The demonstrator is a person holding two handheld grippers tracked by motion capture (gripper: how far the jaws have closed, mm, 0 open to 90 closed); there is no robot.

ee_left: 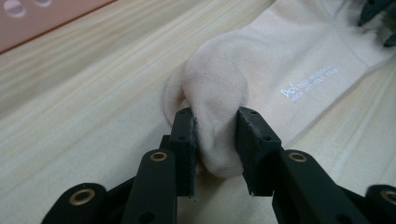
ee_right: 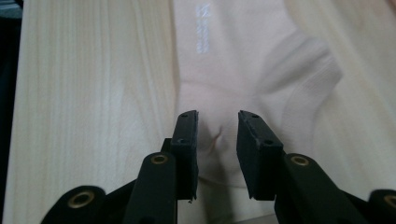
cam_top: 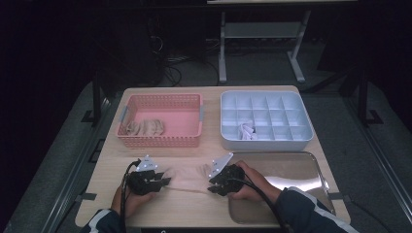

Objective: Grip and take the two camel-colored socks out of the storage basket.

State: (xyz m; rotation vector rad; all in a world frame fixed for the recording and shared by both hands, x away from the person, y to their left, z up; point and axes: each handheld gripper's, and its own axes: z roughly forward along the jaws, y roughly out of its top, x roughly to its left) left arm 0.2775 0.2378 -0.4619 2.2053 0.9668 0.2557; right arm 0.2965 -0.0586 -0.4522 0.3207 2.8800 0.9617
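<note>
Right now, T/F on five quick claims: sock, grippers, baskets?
1. A beige fabric sock lies on the wooden table. True.
2. The left gripper has the sock's bunched end between its fingers. True.
3. The pink plastic basket is empty. False: beige fabric lies in it.
4. The white divided tray holds something white in one compartment. True.
5. The sock lies on the metal tray. False: on bare wood.

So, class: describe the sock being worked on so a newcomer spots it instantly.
Start at the wooden table and look along its near edge, left of the metal tray. The beige sock lies flat there, alone, stretched between two black tools, unlike the socks bunched in the pink basket.
</note>
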